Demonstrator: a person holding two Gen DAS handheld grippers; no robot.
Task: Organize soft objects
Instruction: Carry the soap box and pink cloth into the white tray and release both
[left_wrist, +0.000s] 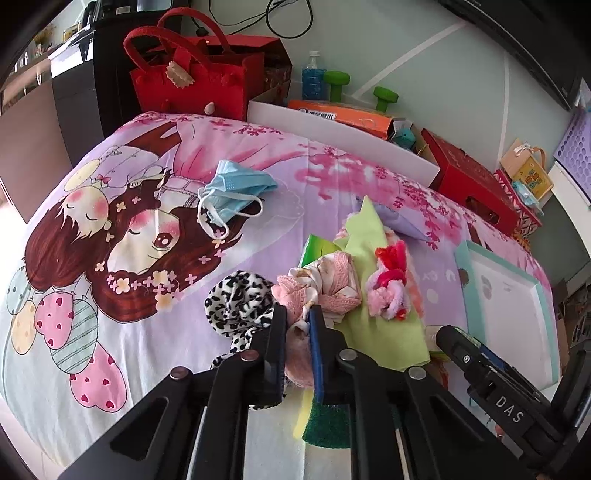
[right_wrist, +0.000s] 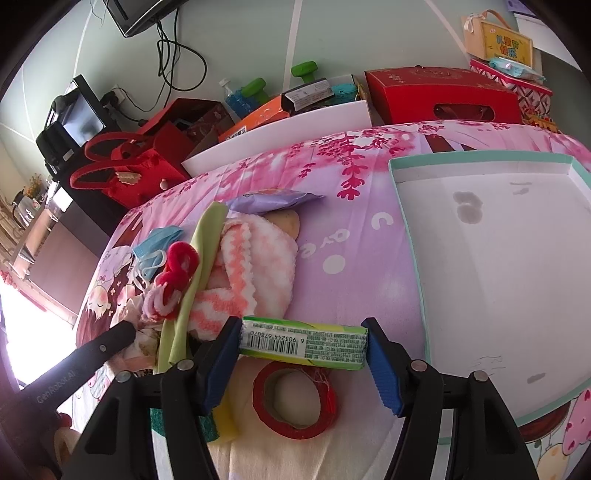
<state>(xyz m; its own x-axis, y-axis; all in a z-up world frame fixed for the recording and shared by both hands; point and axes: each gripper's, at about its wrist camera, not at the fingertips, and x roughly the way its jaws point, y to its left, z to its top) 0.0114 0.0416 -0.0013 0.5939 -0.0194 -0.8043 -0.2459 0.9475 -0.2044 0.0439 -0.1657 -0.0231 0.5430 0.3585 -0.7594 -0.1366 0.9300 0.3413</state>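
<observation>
Pink lacy cloth (left_wrist: 332, 284) clamped in left tongs (left_wrist: 298, 314); right tongs (right_wrist: 303, 341) grip green packet (right_wrist: 303, 345).

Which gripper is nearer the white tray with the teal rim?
Right. The right gripper, shut on a green packet, sits just beside the tray; the left gripper pinches pink fabric farther off, across the pile.

Cartoon bedsheet (left_wrist: 155, 155) with face mask (left_wrist: 236, 192), tray (right_wrist: 491, 258).
</observation>
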